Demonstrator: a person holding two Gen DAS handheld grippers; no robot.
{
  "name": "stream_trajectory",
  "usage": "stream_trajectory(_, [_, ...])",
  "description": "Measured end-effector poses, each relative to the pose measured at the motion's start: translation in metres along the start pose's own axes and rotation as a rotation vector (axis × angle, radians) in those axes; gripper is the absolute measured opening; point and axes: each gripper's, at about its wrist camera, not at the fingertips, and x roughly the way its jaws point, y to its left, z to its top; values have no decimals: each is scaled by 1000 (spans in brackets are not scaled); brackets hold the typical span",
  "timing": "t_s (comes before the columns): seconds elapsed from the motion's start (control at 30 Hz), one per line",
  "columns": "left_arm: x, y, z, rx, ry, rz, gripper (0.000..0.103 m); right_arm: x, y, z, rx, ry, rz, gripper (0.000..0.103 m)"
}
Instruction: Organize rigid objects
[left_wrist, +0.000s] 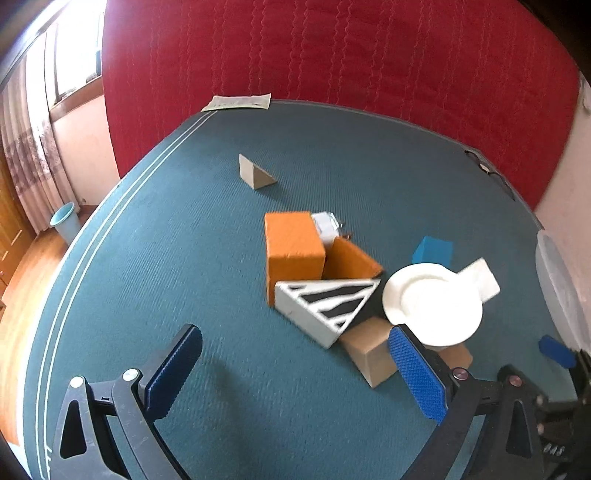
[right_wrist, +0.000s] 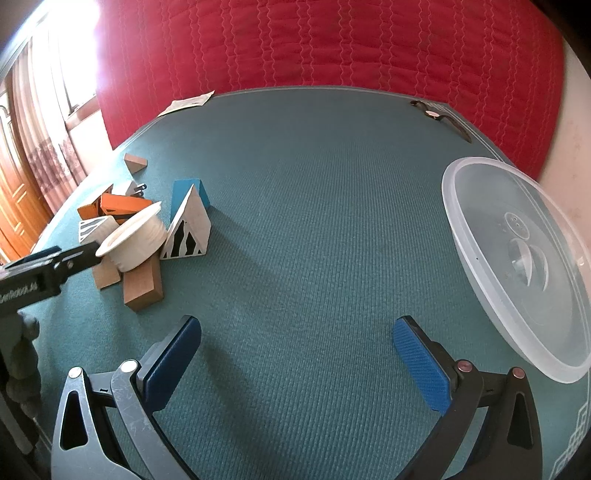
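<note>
A glossy white plate is seen atop wooden blocks (ribbed teal mat); both grippers' jaws are spread, empty.

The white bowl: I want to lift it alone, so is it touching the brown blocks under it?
Touching. The right wrist view shows the white bowl resting tilted on the brown blocks, no gap.

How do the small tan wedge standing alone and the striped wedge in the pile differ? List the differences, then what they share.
The small tan wedge is plain and tan; the striped wedge is white with black stripes. The tan wedge looks smaller. The tan wedge stands apart on the teal table; the striped wedge sits against the orange block in the pile. Both are triangular blocks.
</note>
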Motion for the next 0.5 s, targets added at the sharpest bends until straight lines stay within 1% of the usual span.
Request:
stream_trajectory(0.13, [4,0,7,-27,-8,19,102,0,1,0,0,0,-1,103])
stream_trajectory(0.2, [6,0,10,-38,-8,22,98,0,0,0,0,0,-1,103])
stream_trajectory(0.27, [9,1,12,-53,1,18,91,0,0,0,0,0,-1,103])
stream_trajectory(0.37, [10,0,12,-61,7,7,86,0,0,0,0,0,-1,103])
stream_trajectory(0.5, [10,-4,12,-45,-8,14,83,0,0,0,0,0,-1,103])
